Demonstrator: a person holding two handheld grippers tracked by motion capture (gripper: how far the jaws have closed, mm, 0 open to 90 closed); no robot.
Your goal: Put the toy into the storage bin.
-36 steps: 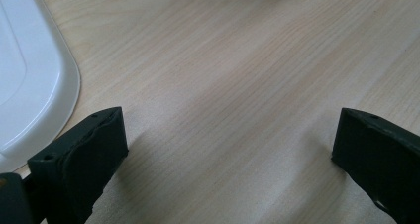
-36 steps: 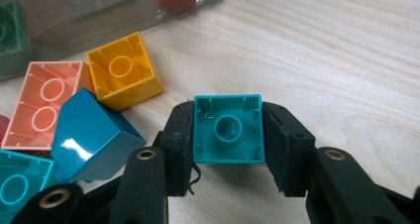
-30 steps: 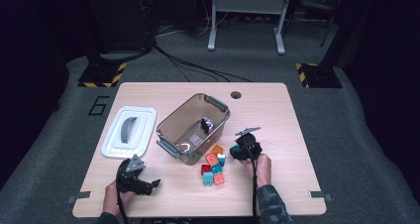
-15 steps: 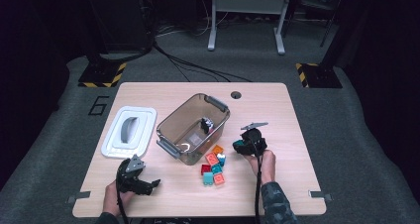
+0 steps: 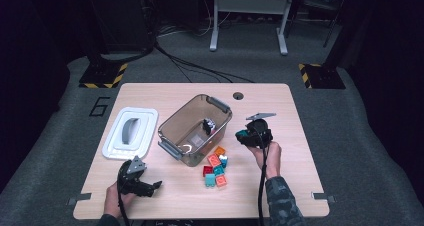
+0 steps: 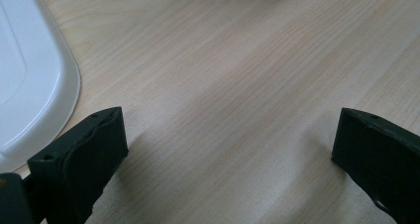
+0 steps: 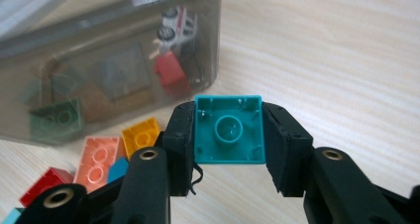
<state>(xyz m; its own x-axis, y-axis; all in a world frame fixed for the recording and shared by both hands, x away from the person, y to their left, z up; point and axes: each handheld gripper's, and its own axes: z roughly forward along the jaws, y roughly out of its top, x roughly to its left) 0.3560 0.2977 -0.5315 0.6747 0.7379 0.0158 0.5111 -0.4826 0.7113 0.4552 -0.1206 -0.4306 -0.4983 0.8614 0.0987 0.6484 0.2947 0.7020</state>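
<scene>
- Teal brick (image 7: 228, 129) clamped hollow side up in right gripper (image 5: 248, 136), lifted just right of clear bin (image 5: 176, 121), not yet dropped in.
- Already inside bin: toy car (image 7: 176, 22), red brick (image 7: 169, 71), green brick (image 7: 54, 118), maybe more, blurred.
- Left to move: about six loose bricks (image 5: 215, 168) on table (image 5: 295, 156) just in front of bin.
- Left gripper (image 5: 145, 187) released, empty, near white lid (image 5: 131, 132).

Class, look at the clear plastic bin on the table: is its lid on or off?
Off. The bin stands open-topped with toys inside, and its white lid lies flat on the table beside it.
</scene>
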